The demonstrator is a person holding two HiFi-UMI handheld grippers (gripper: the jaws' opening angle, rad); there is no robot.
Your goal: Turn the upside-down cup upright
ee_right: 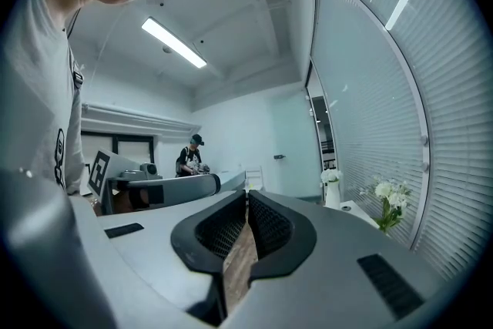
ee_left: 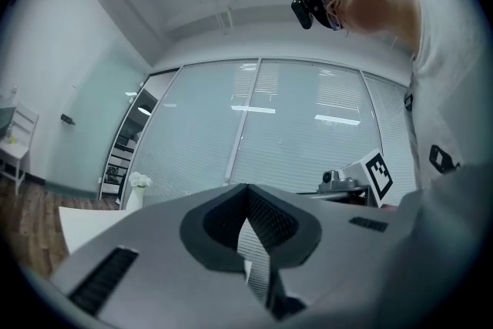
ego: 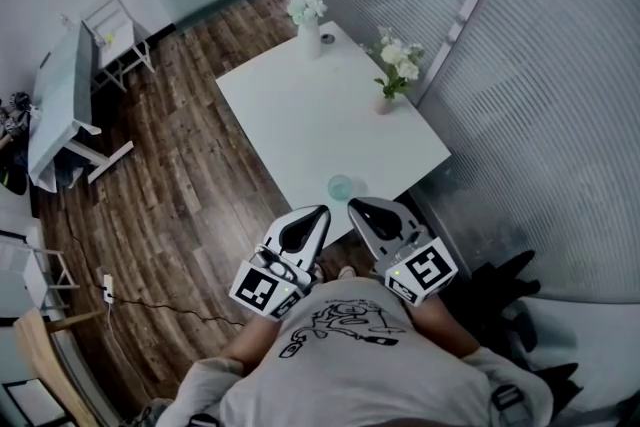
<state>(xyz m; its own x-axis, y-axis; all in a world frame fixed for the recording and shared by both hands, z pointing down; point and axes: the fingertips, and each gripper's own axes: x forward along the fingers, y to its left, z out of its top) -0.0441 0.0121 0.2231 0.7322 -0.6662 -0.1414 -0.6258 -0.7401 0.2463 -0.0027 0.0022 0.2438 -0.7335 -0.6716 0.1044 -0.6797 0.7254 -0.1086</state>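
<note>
A small pale-green translucent cup stands on the white table close to its near edge. Whether it is upside down I cannot tell from here. My left gripper and right gripper hover side by side just short of that edge, both pointing roughly level toward the cup, which sits a little beyond and between their tips. In the left gripper view my left gripper has its jaws together with nothing in them. In the right gripper view my right gripper is likewise shut and empty. The cup shows in neither gripper view.
A white vase of flowers stands at the table's far corner, a smaller flower vase at its right edge by the glass wall. A white folding table and chair stand at the left on the wood floor. Another person stands far off.
</note>
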